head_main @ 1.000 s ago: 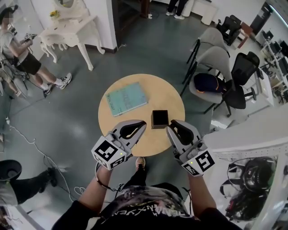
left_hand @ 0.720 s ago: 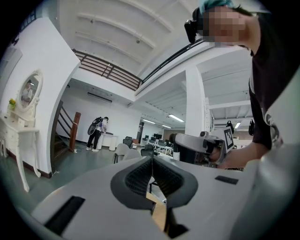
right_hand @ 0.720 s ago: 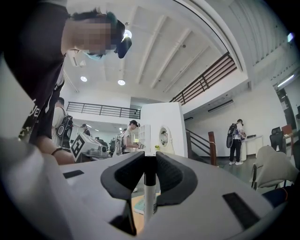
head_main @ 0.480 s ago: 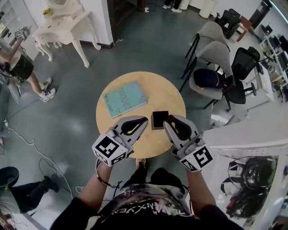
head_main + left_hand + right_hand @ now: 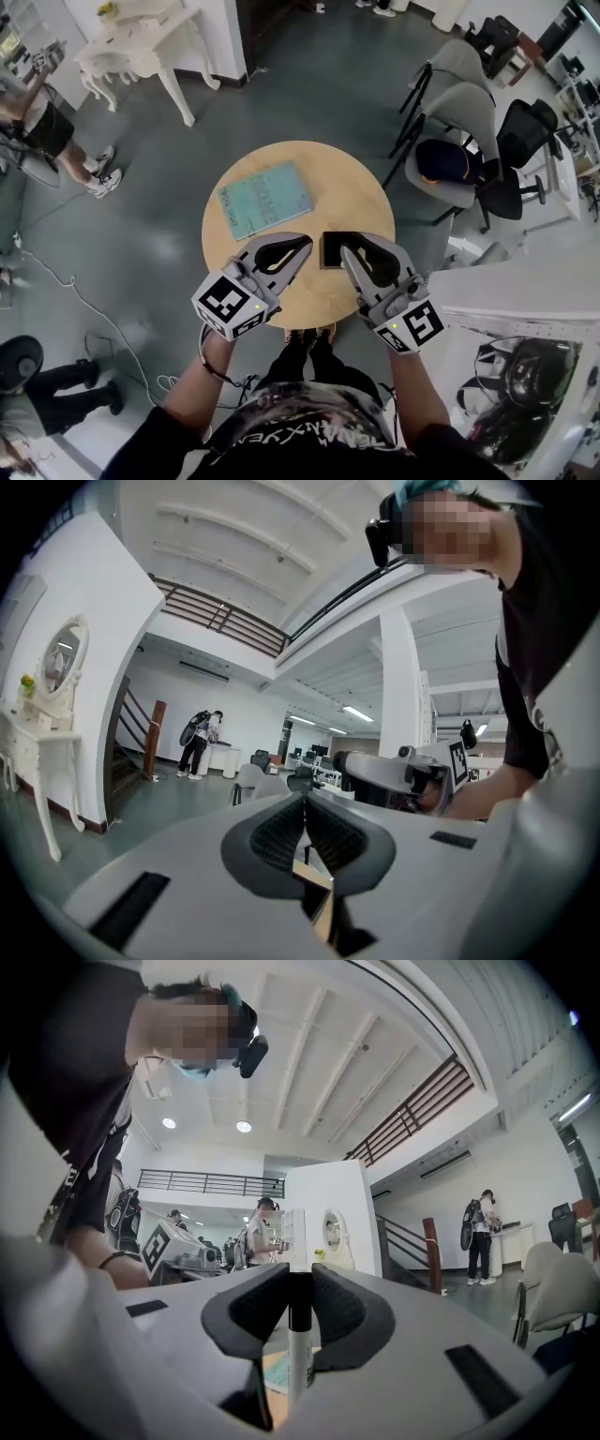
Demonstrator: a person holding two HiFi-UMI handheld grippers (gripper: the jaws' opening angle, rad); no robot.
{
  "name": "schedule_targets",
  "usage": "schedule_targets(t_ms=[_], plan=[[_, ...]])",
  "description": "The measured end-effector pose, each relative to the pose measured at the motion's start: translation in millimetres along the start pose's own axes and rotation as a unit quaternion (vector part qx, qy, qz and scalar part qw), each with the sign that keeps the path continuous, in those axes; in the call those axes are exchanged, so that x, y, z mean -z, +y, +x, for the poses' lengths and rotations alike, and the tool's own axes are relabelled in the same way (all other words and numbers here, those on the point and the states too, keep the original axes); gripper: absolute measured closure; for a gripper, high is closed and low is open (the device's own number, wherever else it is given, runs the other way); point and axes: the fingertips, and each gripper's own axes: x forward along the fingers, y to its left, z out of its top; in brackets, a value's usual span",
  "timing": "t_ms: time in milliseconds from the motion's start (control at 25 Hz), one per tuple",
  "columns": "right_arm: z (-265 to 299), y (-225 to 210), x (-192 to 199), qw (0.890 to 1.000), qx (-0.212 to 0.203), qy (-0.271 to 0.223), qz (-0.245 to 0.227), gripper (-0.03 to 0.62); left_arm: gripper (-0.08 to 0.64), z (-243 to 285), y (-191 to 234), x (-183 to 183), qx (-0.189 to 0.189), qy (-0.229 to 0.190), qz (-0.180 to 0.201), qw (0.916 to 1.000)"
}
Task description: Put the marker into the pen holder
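Now | right tool (image 5: 300,1281) clamps marker (image 5: 298,1358) upright, cap (image 5: 299,1309) up | left tool (image 5: 306,810) clenched, empty

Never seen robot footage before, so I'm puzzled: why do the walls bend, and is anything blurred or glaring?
Head view: evenly lit, sharp, room bowed around the round table by the wide lens. Left gripper view: fisheye, dark corners, the shut left gripper soft up close. Right gripper view: same bending, marker in the right gripper fairly sharp, ceiling lamps mildly glaring.

Grey floor (image 5: 141,244), round wooden table (image 5: 352,192), white dressing table (image 5: 141,42), grey chairs (image 5: 469,112)
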Motion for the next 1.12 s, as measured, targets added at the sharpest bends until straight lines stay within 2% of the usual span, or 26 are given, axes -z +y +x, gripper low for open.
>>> schedule_targets(t_ms=[120, 480, 1120], plan=[[4.1, -5.4, 4.0, 1.000, -0.012, 0.002, -0.005, 0.515, 0.535, 7.3, 1.8, 2.3, -0.004, 0.000, 0.000, 1.0000], [6.3, -19.4, 24.8, 0.999, -0.036, -0.015, 0.019, 0.515, 0.534, 29.0, 4.0, 19.2, -0.014, 0.007, -0.004, 0.9999], [-2.4, -41.6, 86.2, 0.997, -0.054, -0.017, 0.058, 0.515, 0.534, 54.4, 6.9, 79.2, -0.033, 0.025, -0.024, 0.9989]])
